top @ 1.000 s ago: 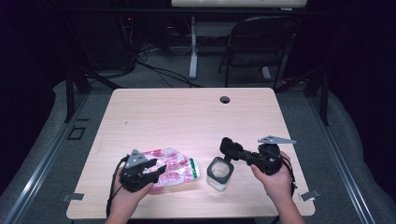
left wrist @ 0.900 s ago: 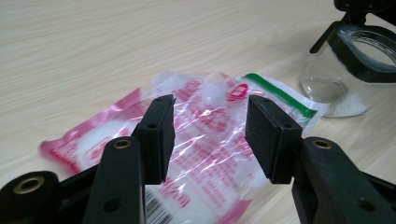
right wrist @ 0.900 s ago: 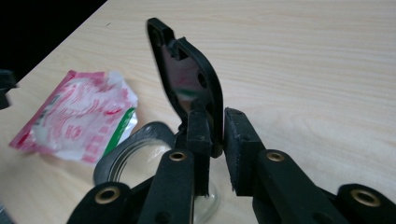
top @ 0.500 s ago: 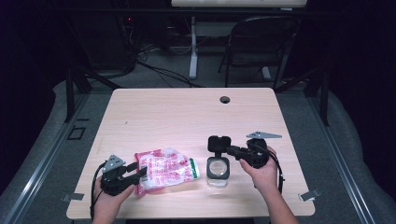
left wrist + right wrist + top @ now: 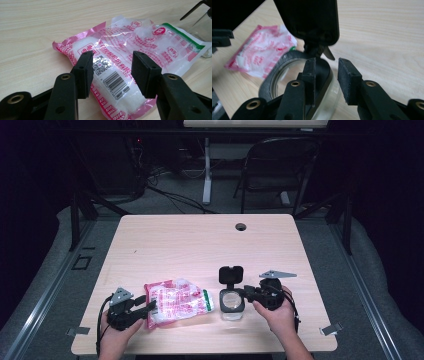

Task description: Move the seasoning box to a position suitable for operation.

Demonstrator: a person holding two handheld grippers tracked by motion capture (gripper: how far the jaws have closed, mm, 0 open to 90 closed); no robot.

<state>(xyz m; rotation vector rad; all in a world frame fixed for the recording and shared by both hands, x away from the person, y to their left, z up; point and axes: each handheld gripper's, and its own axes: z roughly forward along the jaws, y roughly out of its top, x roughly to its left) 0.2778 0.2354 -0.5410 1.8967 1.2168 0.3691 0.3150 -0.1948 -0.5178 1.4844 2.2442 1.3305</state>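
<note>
bag (image 5: 177,301) at 7 o'clock on worktop (image 5: 200,245), soft, crinkly, slippery: pinch sealed edge | jar (image 5: 232,302) beside it, lid up, rigid, fragile | left claw (image 5: 150,308) spread over bag | right claw (image 5: 325,81) just opening astride jar rim

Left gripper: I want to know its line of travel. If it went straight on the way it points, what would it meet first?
Most likely the pink bag, lying between and just ahead of the open left gripper.

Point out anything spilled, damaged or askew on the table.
Nothing stands out. The pink sugar bag lies flat and looks sealed, and the glass jar stands upright with its black flip lid swung open. No spill shows on the table.
</note>
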